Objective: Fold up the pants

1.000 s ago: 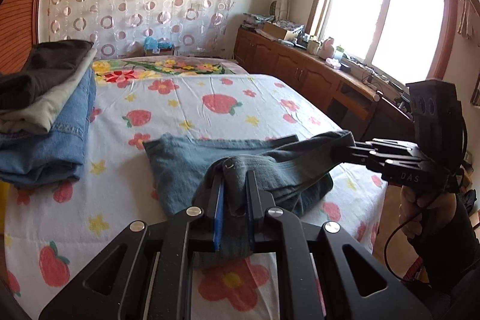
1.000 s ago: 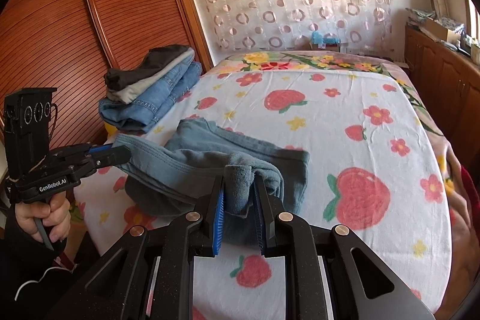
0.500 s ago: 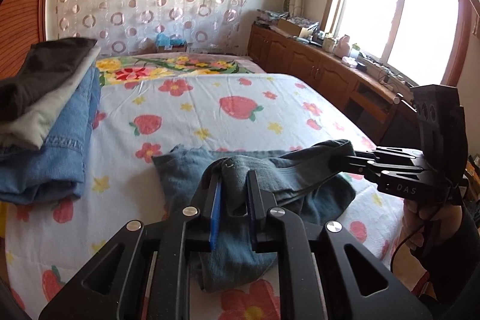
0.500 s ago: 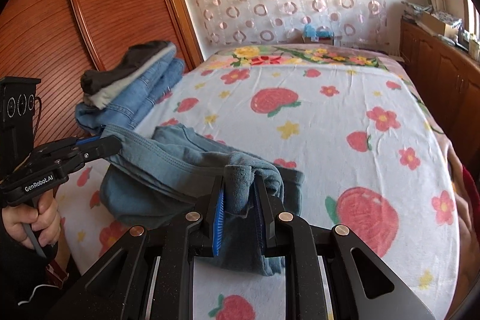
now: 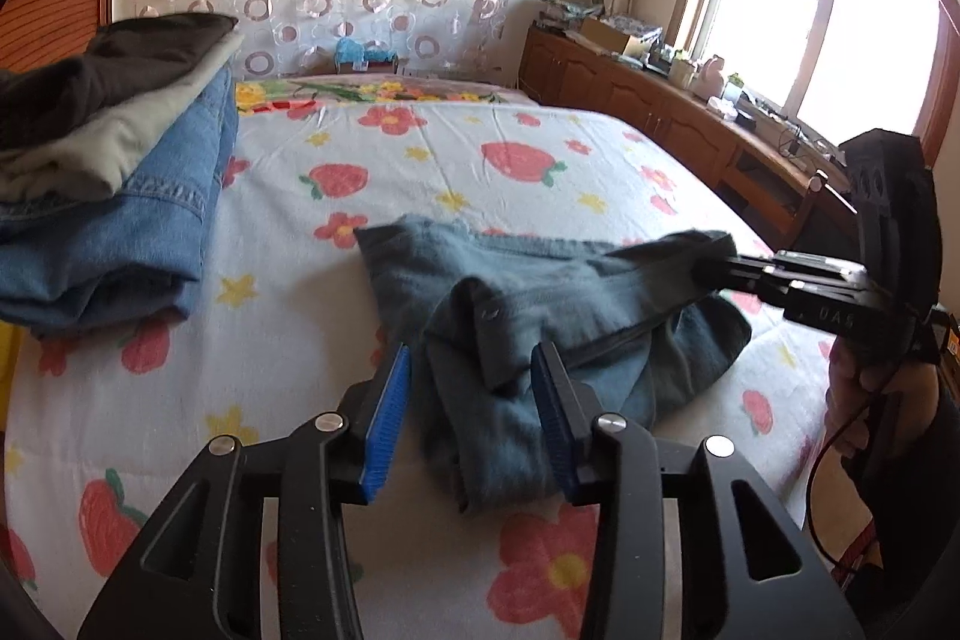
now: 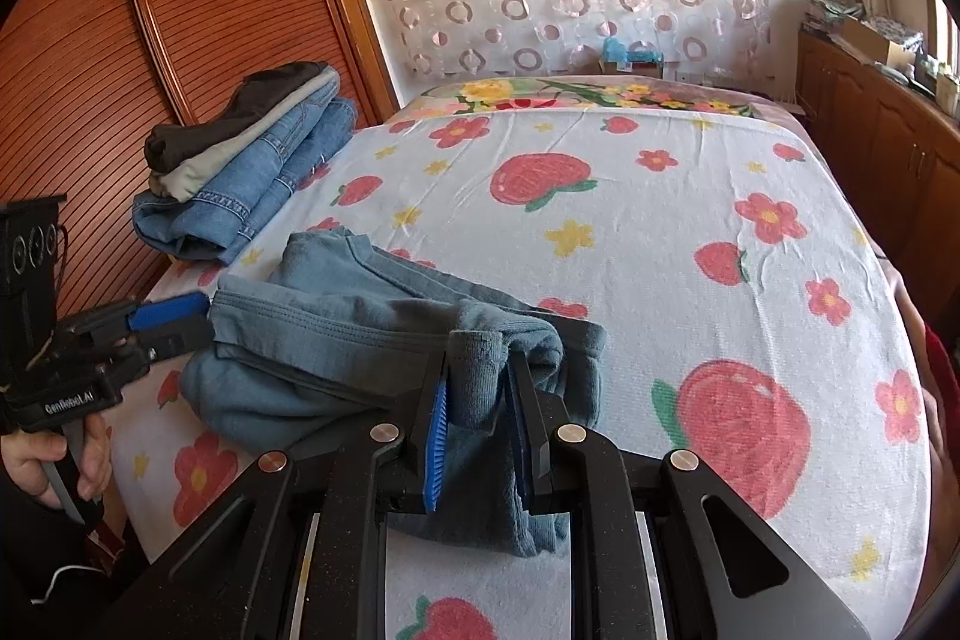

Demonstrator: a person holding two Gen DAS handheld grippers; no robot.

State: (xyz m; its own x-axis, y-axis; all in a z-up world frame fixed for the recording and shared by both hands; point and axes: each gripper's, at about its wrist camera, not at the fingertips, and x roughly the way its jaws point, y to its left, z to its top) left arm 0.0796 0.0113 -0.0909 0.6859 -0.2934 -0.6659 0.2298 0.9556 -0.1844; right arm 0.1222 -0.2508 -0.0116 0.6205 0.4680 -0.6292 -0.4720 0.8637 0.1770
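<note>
Since a second ago, left gripper (image 5: 471,403) jaws are opening, pads off the grey-blue pants (image 5: 540,304), which sag onto the near bedsheet (image 5: 420,160). Right gripper (image 6: 477,421) stays clamped on a bunched hem. Soft, limp, light cloth; best taken at seamed edges.

My grey-blue pants (image 5: 540,292) lie bunched and partly folded on the sheet near me, waistband edge lifted at one end.
</note>
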